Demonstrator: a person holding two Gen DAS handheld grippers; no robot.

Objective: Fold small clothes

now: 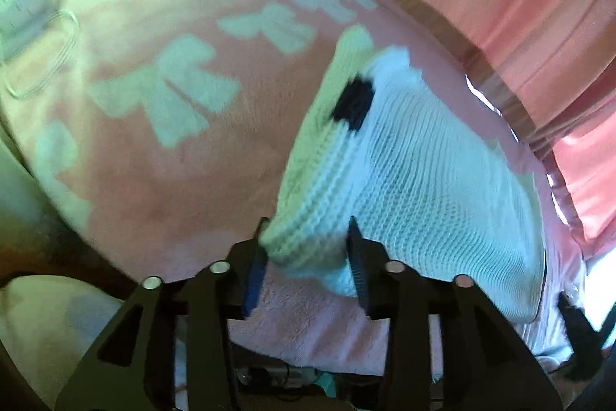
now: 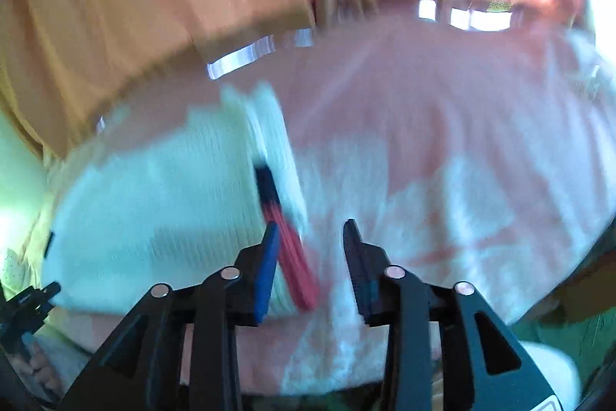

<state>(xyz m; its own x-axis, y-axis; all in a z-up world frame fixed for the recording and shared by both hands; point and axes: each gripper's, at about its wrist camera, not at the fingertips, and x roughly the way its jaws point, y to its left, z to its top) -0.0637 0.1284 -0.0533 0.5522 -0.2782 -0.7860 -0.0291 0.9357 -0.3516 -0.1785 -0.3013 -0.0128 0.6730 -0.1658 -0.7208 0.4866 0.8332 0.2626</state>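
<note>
Left claw (image 1: 308, 249): jaws part-way apart, with the ribbed end of a white knitted garment (image 1: 415, 172) lying between the fingers. The knit fills the gap from one finger to the other, but the view does not settle whether the pads press on it, so a grip cannot be confirmed.

Right claw (image 2: 310, 237): jaws part-way apart, nothing between them. Its blue-padded finger (image 2: 267, 268) stands just beside the garment's near edge, where a red and black striped band (image 2: 287, 237) runs; contact cannot be told, as this view is blurred.

The garment lies spread on a pink fleece blanket (image 1: 173, 180) bearing pale blotchy shapes (image 1: 181, 91). A black patch (image 1: 352, 104) shows on the knit near its ribbed border. In the right wrist view the white body (image 2: 154, 210) lies to the left of the claw, the bare blanket (image 2: 442, 126) to the right.

Pink-orange curtains (image 1: 500, 6) hang beyond the blanket's far edge
</note>
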